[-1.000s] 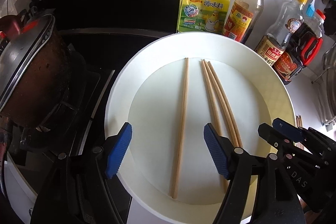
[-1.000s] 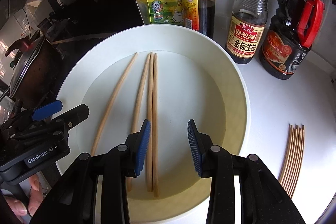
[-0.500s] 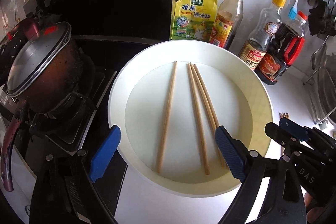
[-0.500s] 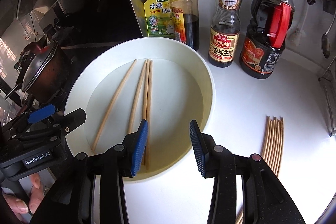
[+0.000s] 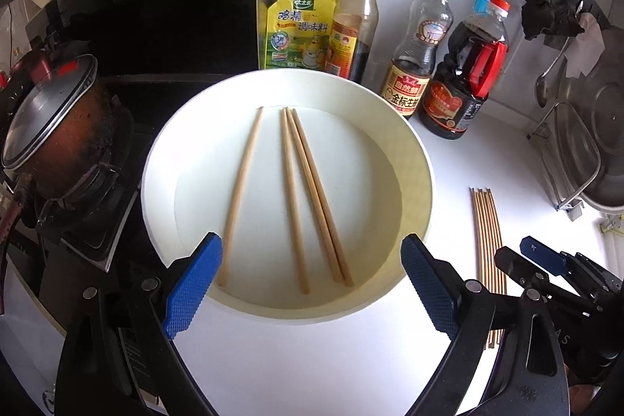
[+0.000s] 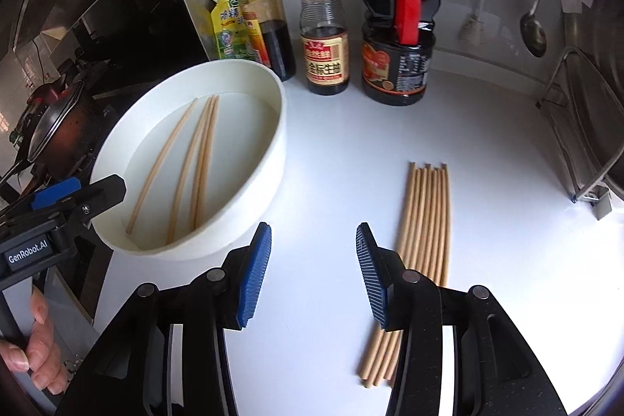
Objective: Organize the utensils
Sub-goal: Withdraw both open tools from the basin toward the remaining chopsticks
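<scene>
A round white basin [image 5: 413, 158] [image 6: 269, 158] on the counter holds three wooden chopsticks [image 5: 292, 197] [image 6: 202, 158], one apart on the left and two close together. A bundle of several more chopsticks [image 5: 487, 244] [image 6: 425, 221] lies on the white counter to the basin's right. My left gripper [image 5: 312, 283] is open and empty, above the basin's near rim. My right gripper [image 6: 312, 275] is open and empty, over bare counter between the basin and the bundle; its right finger hides part of the bundle.
Sauce bottles [image 6: 325, 26] [image 5: 464, 73] and a yellow seasoning pouch [image 5: 298, 30] stand at the back wall. A lidded pot [image 5: 54, 135] sits on the stove at the left. A metal dish rack [image 6: 585, 127] stands at the right. Utensils hang on the wall.
Both grippers have pulled back and up from the basin. The left gripper has opened wider. The right gripper has shifted right, bringing the counter bundle into fuller view.
</scene>
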### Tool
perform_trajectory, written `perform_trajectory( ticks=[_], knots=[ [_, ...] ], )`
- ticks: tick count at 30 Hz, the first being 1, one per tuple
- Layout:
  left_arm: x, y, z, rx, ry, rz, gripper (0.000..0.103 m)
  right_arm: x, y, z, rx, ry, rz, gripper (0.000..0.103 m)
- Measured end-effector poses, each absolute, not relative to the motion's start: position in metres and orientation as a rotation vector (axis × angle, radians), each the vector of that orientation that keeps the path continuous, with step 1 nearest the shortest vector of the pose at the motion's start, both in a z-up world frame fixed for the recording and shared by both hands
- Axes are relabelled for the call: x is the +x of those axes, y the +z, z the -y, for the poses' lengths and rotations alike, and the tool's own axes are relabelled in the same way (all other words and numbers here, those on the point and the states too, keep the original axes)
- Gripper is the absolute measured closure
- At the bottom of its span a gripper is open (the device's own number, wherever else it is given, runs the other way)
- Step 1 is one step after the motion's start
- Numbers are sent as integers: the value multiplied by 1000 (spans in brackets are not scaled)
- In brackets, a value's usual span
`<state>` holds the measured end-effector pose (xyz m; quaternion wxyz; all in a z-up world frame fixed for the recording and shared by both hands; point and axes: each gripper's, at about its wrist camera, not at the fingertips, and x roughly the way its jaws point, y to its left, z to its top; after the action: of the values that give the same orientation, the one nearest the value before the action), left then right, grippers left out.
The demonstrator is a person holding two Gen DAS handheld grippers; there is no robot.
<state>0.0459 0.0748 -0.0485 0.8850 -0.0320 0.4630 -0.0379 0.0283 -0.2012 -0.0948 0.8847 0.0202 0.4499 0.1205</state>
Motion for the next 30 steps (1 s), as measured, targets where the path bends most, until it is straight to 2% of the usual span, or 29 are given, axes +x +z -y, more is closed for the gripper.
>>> perform_trajectory(
  ticks=[14,30],
  knots=[
    [34,-80,9,8,-188,-1030,12,5,-144,290,59,58,-974,54],
    [22,-112,65,68,-229,-1047,11,10,-197,310,72,48,-1022,54]
  ],
)
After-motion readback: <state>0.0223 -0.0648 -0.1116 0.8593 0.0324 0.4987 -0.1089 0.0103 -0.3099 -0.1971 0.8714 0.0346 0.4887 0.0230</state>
